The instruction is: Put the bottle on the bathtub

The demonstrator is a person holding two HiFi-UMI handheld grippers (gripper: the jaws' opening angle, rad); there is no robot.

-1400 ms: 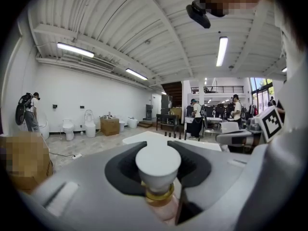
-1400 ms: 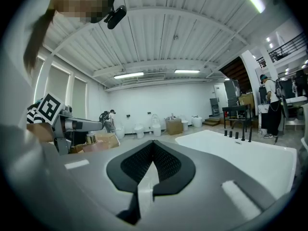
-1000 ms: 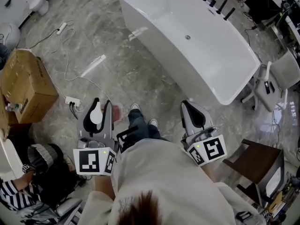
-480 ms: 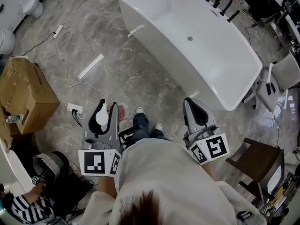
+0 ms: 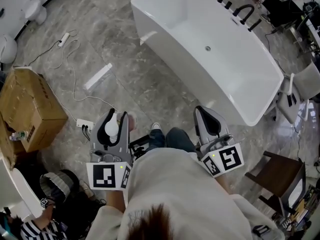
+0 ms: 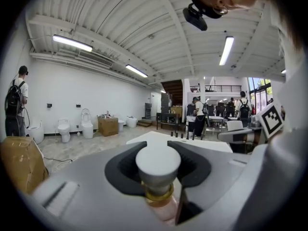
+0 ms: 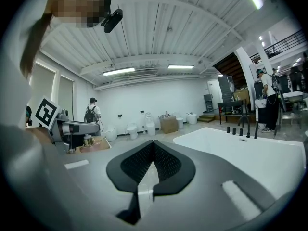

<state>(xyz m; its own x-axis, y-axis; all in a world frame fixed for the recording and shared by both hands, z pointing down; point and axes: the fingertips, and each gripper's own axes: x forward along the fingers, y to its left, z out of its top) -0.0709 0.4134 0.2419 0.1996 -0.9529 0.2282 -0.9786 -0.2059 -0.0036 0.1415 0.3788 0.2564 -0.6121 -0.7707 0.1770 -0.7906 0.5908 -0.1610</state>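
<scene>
Pinching the bottle just by its cap in my left gripper fingers, right gripper shut and empty, I could tip it off the bathtub rim.

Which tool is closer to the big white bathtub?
Right. The right tool is close to the white bathtub's near end; the left tool, gripping a pink white-capped bottle, is farther off to the side.

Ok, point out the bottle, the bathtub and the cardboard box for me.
bottle [image 5: 112,128], head view, on its white cap.
bathtub [image 5: 222,61], head view, on the bare inner floor of the basin.
cardboard box [image 5: 30,109], head view, on the middle of its top face.
</scene>
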